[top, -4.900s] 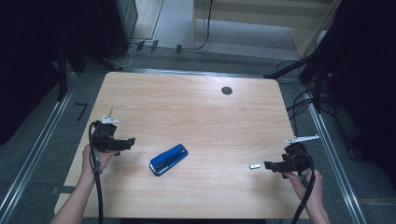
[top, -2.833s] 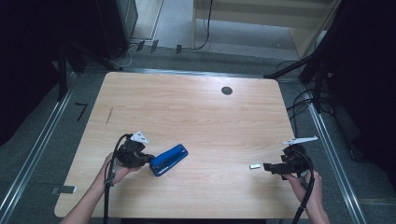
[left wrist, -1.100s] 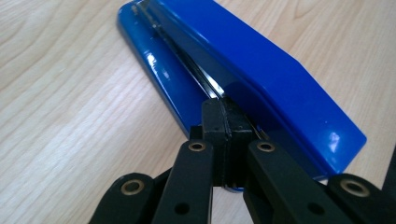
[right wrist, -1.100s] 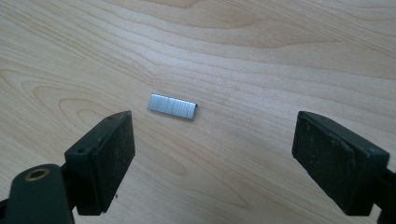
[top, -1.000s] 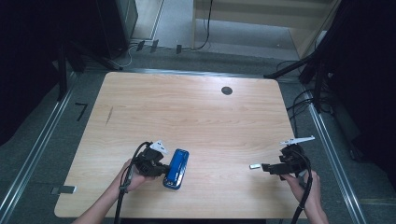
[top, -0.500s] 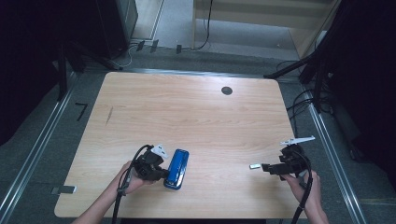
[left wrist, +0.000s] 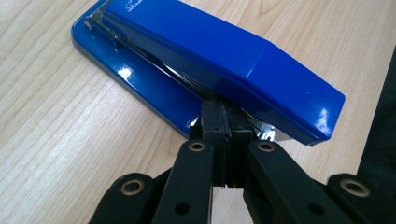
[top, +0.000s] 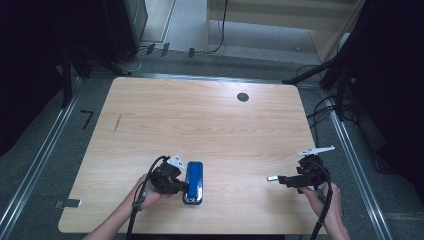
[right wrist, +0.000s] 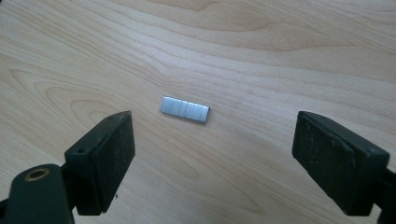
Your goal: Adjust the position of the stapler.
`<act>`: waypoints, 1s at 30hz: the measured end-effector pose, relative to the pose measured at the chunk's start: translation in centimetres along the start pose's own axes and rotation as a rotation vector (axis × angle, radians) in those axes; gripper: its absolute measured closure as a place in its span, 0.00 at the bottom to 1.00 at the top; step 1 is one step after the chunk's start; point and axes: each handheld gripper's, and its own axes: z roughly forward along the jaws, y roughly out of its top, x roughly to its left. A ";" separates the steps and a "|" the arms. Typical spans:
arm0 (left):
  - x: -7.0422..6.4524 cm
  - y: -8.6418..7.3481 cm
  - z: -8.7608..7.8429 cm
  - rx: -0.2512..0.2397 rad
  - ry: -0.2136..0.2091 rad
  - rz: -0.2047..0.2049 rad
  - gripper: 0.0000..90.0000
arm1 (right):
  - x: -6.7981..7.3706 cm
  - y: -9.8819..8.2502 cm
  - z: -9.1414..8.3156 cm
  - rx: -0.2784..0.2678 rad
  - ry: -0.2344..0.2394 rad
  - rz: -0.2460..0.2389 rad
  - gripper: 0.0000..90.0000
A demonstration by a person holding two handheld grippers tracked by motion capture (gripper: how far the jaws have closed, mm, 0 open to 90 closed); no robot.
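High view, left to right. The left gripper point(top: 179, 181), held in the person's left hand point(top: 145, 192) near the table's front edge, has its jaws pressed together with nothing between them; in the left gripper view the joined tips point(left wrist: 226, 122) touch the side of a blue stapler point(left wrist: 210, 60), at the seam between base and top arm. The stapler point(top: 194, 181) lies flat on the wooden table point(top: 200, 115), lengthwise front to back. Well apart to the right lies a short strip of staples point(top: 272, 177). The right gripper point(top: 286, 179) stands just beside it, jaws wide apart; in the right gripper view the strip point(right wrist: 184, 109) rests on bare wood between the pads point(right wrist: 109, 154), touching neither.
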 end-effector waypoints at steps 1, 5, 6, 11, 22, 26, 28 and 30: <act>-0.1 0.1 0.1 -0.007 0.001 -0.003 1.00 | 0.1 0.0 0.0 0.000 0.000 0.000 0.15; -0.3 0.2 0.4 -0.015 -0.002 -0.003 1.00 | 0.3 0.1 0.1 0.001 0.002 0.000 0.15; -0.3 0.3 0.4 -0.012 -0.001 0.000 1.00 | 0.3 0.1 0.1 0.001 0.002 -0.002 0.15; -0.3 0.4 0.7 -0.034 -0.004 -0.012 1.00 | 0.7 0.3 0.3 0.004 0.007 -0.009 0.15; -0.7 0.9 1.3 -0.057 0.008 -0.024 1.00 | 1.7 0.6 0.4 -0.002 0.017 -0.032 0.15; -0.9 1.0 1.5 -0.065 0.008 -0.026 1.00 | 2.0 0.7 0.4 -0.003 0.025 -0.038 0.15; -1.0 1.1 1.7 -0.067 0.009 -0.028 1.00 | 2.2 0.7 0.5 -0.004 0.027 -0.043 0.15; -1.1 1.3 1.8 -0.073 0.005 -0.027 1.00 | 2.4 0.8 0.5 -0.003 0.034 -0.042 0.15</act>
